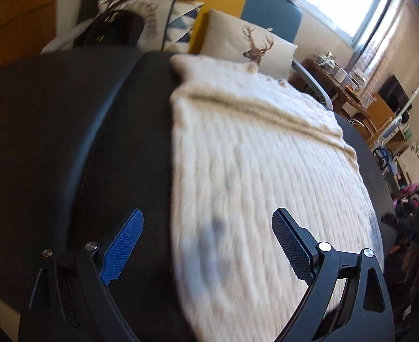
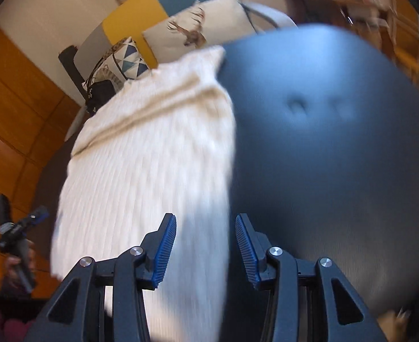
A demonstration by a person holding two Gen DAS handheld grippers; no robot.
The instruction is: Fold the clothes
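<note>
Blue-padded left gripper (image 1: 208,245) hangs spread wide and empty, right gripper (image 2: 206,249) part-spread, empty too, over the cream ribbed sweater (image 1: 255,171). Looks soft, floppy, light; best pinched at an edge. It lies flat across the dark cushioned seat (image 1: 66,131), deer pillow (image 1: 249,42) beyond.

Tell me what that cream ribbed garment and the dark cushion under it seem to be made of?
The cream ribbed garment looks like a soft knit, maybe wool or acrylic: raised parallel ribs, fuzzy matte surface. The dark padded cushion looks like leather or faux leather: smooth, faint sheen, dimpled tufts.
</note>
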